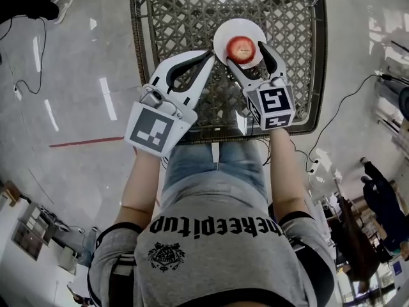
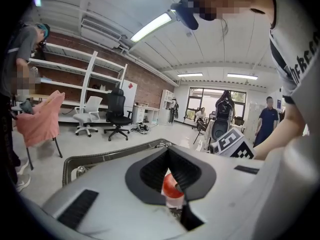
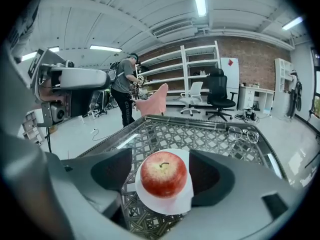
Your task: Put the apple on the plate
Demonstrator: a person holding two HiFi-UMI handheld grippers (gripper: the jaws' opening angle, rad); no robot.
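While the round red apple sits upright on the small white round plate on the woven lattice table, the right gripper flanks it, jaws wide apart, gripping nothing. Left gripper beside the plate: jaws together, empty.

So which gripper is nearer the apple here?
Right. The right gripper, jaws open, flanks the apple on the plate; the left gripper, jaws together, sits beside the plate's left edge.

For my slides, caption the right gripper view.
Open right gripper around a red apple resting on a white plate on the woven table.
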